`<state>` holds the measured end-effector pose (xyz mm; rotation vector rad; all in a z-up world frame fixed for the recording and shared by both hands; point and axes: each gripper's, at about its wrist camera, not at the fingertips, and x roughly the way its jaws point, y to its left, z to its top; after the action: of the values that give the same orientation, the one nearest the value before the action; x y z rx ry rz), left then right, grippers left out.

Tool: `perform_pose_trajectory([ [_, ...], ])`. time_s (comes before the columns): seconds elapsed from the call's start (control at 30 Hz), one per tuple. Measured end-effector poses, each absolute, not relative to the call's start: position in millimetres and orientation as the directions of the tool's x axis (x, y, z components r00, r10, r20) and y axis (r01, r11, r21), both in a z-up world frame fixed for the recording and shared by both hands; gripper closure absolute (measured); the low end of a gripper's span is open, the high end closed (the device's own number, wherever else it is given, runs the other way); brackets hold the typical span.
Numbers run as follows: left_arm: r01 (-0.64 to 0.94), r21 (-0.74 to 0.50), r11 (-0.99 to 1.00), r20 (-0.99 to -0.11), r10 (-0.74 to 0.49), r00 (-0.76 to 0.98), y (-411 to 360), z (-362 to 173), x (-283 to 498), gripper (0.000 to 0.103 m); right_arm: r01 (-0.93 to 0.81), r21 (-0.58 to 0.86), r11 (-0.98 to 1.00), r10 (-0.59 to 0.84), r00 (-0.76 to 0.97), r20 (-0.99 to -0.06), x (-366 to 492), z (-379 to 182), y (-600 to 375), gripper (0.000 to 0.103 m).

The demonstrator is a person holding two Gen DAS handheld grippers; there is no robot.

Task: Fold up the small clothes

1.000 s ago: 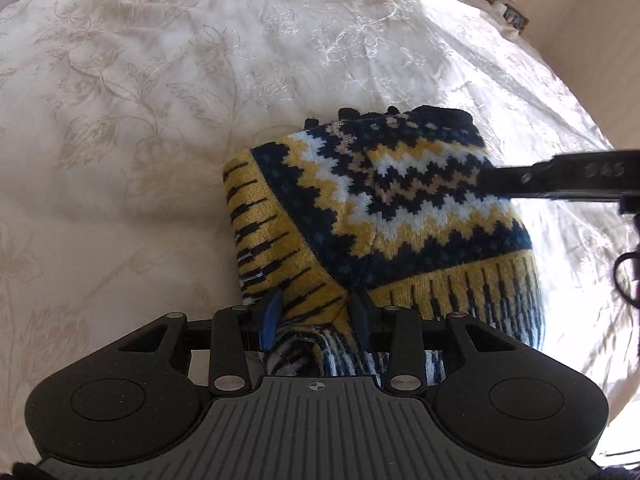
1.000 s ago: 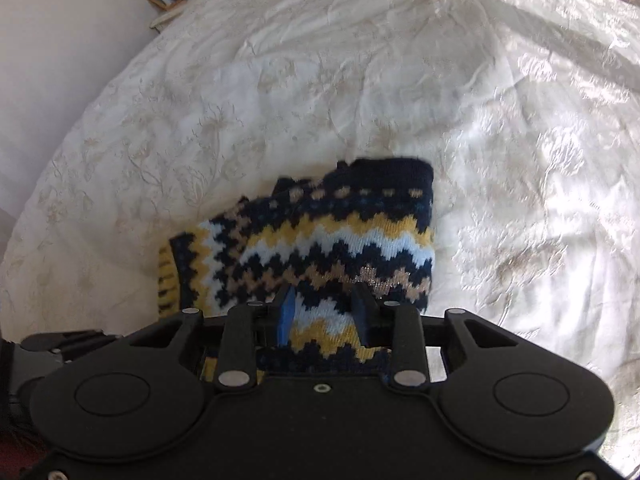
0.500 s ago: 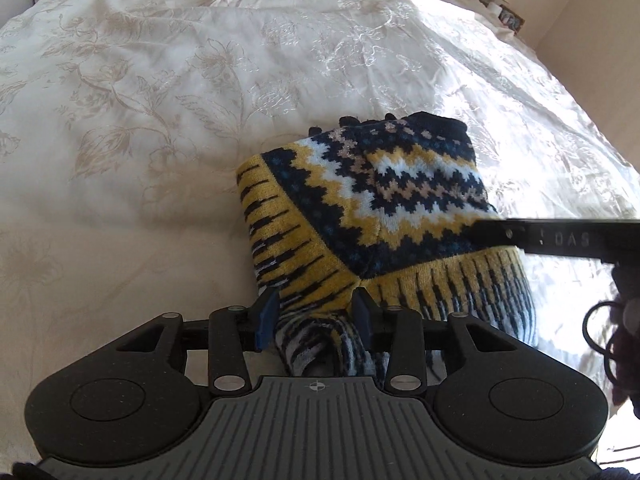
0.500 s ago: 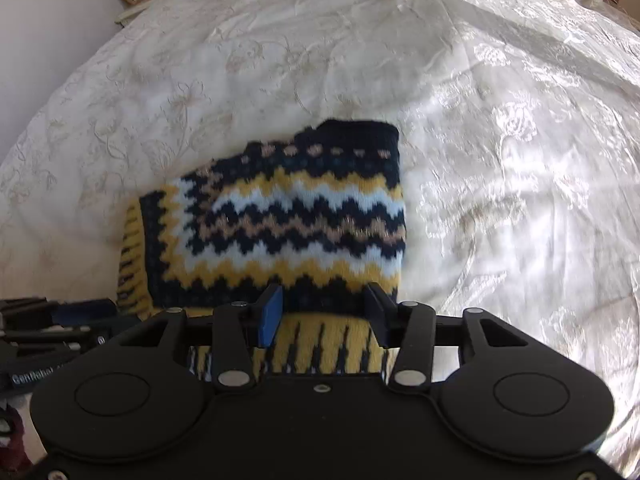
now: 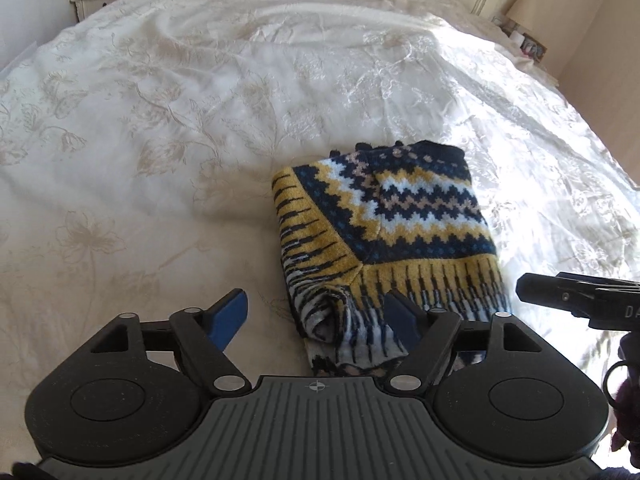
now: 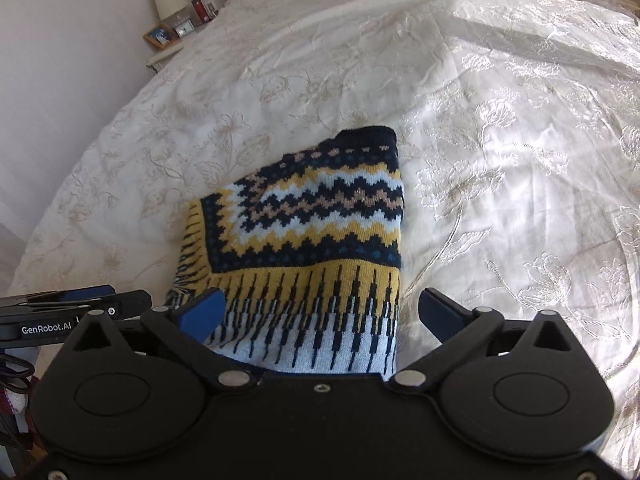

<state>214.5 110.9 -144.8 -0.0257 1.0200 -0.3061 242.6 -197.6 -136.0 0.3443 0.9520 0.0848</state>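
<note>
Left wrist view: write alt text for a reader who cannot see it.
A folded knit sweater with navy, yellow and white zigzag bands lies on a cream floral bedspread. The left tongs hang open at its near edge, holding nothing. The right tongs reach in from the right.

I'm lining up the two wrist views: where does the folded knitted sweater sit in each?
Left wrist view: the folded sweater lies right of centre on the bedspread, its near edge between the open left gripper fingers.
Right wrist view: the sweater lies at centre, running down between the open right gripper fingers.
Shared landmark: the sweater's yellow-and-black fringe band.
</note>
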Motion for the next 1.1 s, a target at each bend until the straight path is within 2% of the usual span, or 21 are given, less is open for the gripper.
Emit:
perform_pose_trajectory([
  [0.1, 0.237, -0.120, 0.964, -0.810, -0.233, 0.538, 101.0, -115.0, 196.6, 0.016, 0.066, 0.343, 0.937, 0.230, 0.622, -0.748, 232.7, -115.5, -204.5, 0.001],
  [0.3, 0.201, -0.005, 0.980, -0.726, -0.141, 0.673, 72.8, -57.4, 163.0, 0.016, 0.034, 0.310, 0.950, 0.205, 0.683, -0.702, 208.6, -76.5, -212.9, 0.001],
  [0.47, 0.029, 0.146, 0.989, -0.638, 0.072, 0.767, 51.5, -14.0, 136.9, 0.016, 0.023, 0.288, 0.957, 0.182, 0.725, -0.665, 189.2, -47.5, -217.0, 0.001],
  [0.53, 0.019, 0.195, 0.981, -0.620, 0.108, 0.777, 44.0, -5.5, 131.4, 0.016, 0.014, 0.294, 0.956, 0.192, 0.728, -0.658, 183.4, -39.5, -217.5, 0.001],
  [0.77, 0.102, 0.085, 0.991, -0.739, -0.006, 0.674, 40.6, -18.3, 118.5, 0.016, 0.081, 0.335, 0.939, 0.185, 0.702, -0.688, 163.8, -36.1, -215.9, 0.001],
  [0.93, 0.110, 0.070, 0.991, -0.785, -0.014, 0.620, 41.6, -32.1, 102.7, 0.016, 0.114, 0.236, 0.965, 0.102, 0.666, -0.739, 151.9, -38.4, -207.6, 0.001],
  [1.1, 0.104, 0.090, 0.991, -0.802, 0.010, 0.598, 44.2, -39.5, 91.3, 0.016, 0.137, 0.237, 0.962, 0.101, 0.629, -0.771, 142.8, -47.3, -206.4, 0.001],
])
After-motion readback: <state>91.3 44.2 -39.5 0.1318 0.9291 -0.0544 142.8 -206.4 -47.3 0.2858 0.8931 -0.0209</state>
